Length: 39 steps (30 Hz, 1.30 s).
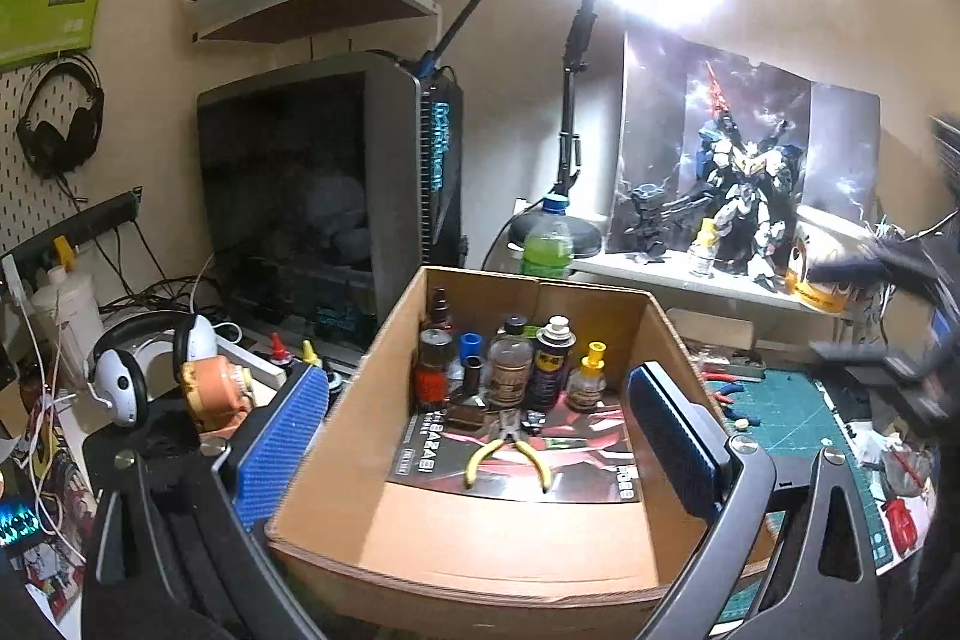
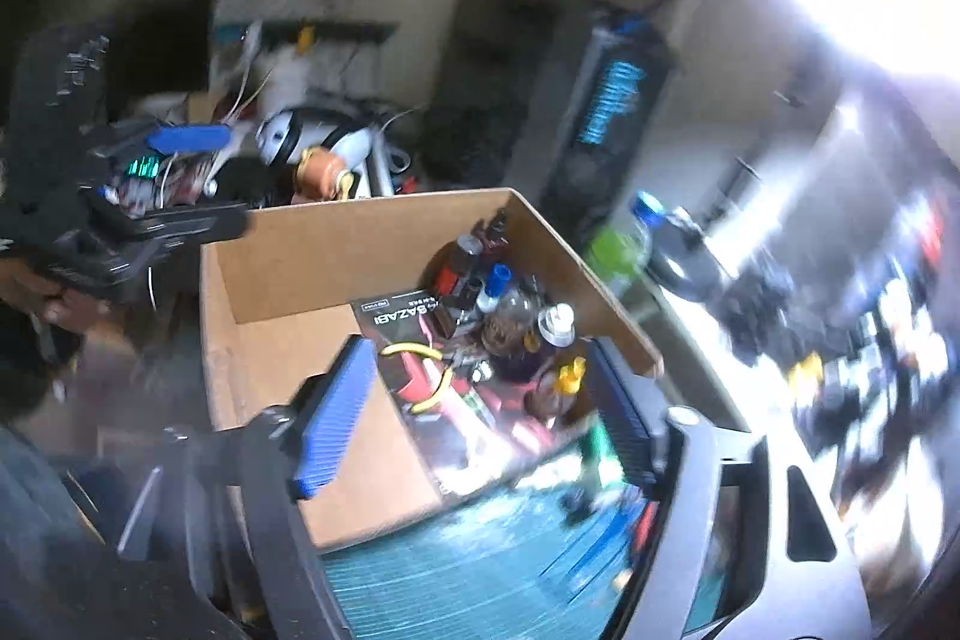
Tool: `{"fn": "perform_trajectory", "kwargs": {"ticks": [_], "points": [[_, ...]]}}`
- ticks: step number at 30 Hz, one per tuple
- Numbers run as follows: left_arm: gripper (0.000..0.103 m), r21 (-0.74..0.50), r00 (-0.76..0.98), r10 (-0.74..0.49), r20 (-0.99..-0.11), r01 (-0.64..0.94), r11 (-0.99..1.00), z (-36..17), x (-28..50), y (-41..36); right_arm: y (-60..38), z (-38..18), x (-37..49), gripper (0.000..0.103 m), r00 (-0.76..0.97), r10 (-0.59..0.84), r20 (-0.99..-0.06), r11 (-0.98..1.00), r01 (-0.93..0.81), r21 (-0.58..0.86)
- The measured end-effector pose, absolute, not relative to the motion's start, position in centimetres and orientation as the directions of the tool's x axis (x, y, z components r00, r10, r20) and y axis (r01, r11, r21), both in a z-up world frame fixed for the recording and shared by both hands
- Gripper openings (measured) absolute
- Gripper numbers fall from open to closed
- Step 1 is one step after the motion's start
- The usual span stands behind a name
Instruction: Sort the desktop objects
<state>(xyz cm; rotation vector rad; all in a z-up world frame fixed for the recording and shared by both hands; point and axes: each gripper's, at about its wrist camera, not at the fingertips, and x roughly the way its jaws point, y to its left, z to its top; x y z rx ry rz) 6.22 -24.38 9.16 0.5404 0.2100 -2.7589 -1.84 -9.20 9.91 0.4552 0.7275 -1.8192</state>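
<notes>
An open cardboard box (image 1: 672, 340) stands in front of me on the desk. Inside lie a dark SAZABI booklet (image 1: 420, 460), yellow-handled pliers (image 1: 507, 451) on it, and several bottles and cans (image 1: 555, 361) along the far wall. My left gripper (image 1: 480, 436) is open and empty, its blue pads straddling the box. In the blurred right wrist view my right gripper (image 2: 480, 412) is open and empty above the box's (image 2: 288, 238) near right corner, with the pliers (image 2: 420, 370) between the pads. The left gripper also shows there at the left edge (image 2: 180, 226).
A green cutting mat (image 1: 792, 418) with small tools lies right of the box. White headphones (image 1: 126, 382) and a roll of tape (image 1: 216, 388) sit to the left. A PC case (image 1: 318, 196), a green drink bottle (image 1: 547, 244) and a robot model (image 1: 738, 196) stand behind.
</notes>
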Motion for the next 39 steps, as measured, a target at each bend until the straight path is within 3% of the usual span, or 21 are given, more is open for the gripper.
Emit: {"fn": "perform_trajectory", "kwargs": {"ticks": [3,5,10,14,21,28,39], "points": [[0.101,-0.091,-0.877,-0.269,-0.398,0.329,-0.94,9.0,5.4,-23.3,-5.2,9.8,-0.5,0.082,-0.328,-0.737,-0.591,-0.326,0.938,-0.114],[0.101,-0.094,-0.877,-0.246,-0.413,0.31,-0.946,9.0,4.6,-22.5,-2.6,10.0,0.1,0.093,-0.35,-0.743,-0.57,-0.396,0.917,-0.046],[0.102,-0.073,-0.879,-0.227,-0.42,0.282,-0.957,9.0,3.2,-20.6,3.0,9.6,1.7,0.102,-0.518,-0.714,-0.47,-0.562,0.825,-0.057],[0.103,-0.063,-0.876,-0.21,-0.434,0.263,-0.963,8.7,2.0,-19.3,6.7,8.8,2.1,0.103,-0.585,-0.686,-0.434,-0.63,0.775,-0.048],[0.103,-0.051,-0.844,-0.23,-0.485,0.29,-0.956,7.7,0.5,-18.0,9.9,7.0,2.2,0.103,-0.64,-0.592,-0.489,-0.722,0.691,-0.032],[0.103,-0.023,-0.832,-0.258,-0.491,0.308,-0.951,7.3,0.0,-17.4,12.0,6.0,2.5,0.103,-0.716,-0.507,-0.48,-0.79,0.609,-0.074],[0.103,-0.026,-0.814,-0.264,-0.517,0.323,-0.946,6.2,-0.4,-17.5,14.9,4.2,1.7,0.103,-0.721,-0.485,-0.495,-0.821,0.571,-0.027]]}}
